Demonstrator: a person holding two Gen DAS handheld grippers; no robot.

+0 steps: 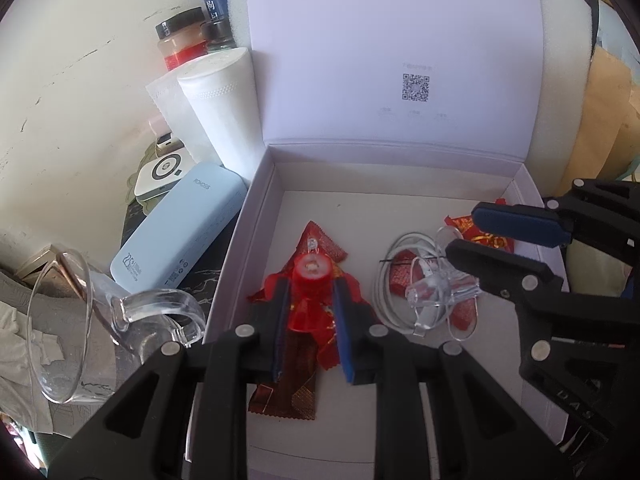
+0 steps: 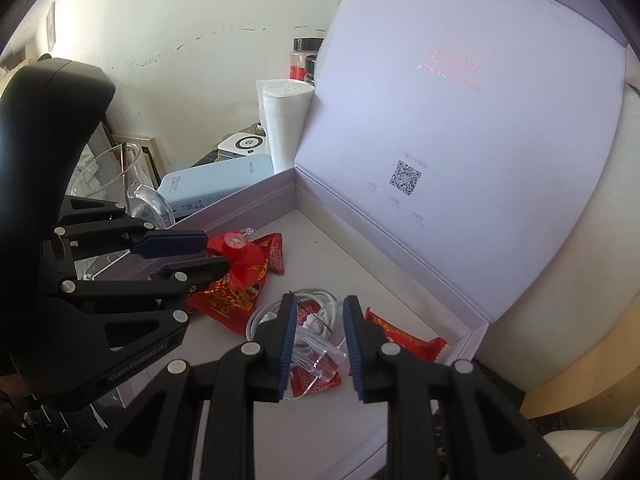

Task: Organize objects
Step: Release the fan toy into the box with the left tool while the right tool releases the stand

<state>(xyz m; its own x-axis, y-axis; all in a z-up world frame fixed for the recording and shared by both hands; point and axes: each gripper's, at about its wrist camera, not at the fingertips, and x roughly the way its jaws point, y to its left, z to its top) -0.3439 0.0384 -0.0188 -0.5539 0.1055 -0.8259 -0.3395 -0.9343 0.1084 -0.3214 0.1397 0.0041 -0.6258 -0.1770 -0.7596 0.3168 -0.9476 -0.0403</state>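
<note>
An open white box (image 1: 256,200) (image 2: 248,196) holds red candy wrappers (image 1: 284,392), a coiled white cable (image 1: 384,284) (image 2: 316,308) and a clear plastic piece (image 1: 436,292) (image 2: 324,364). My left gripper (image 1: 311,300) (image 2: 218,254) is shut on a small red toy (image 1: 311,272) (image 2: 240,256) over the wrappers. My right gripper (image 2: 320,340) (image 1: 460,232) is open, its fingers straddling the clear piece and cable at the box's right side.
Left of the box lie a light blue power bank (image 1: 180,236) (image 2: 216,188), a white tube (image 1: 224,112), a white round-dial device (image 1: 160,172), jars (image 1: 180,40) and a glass pitcher (image 1: 80,320). The raised lid (image 1: 392,52) stands behind.
</note>
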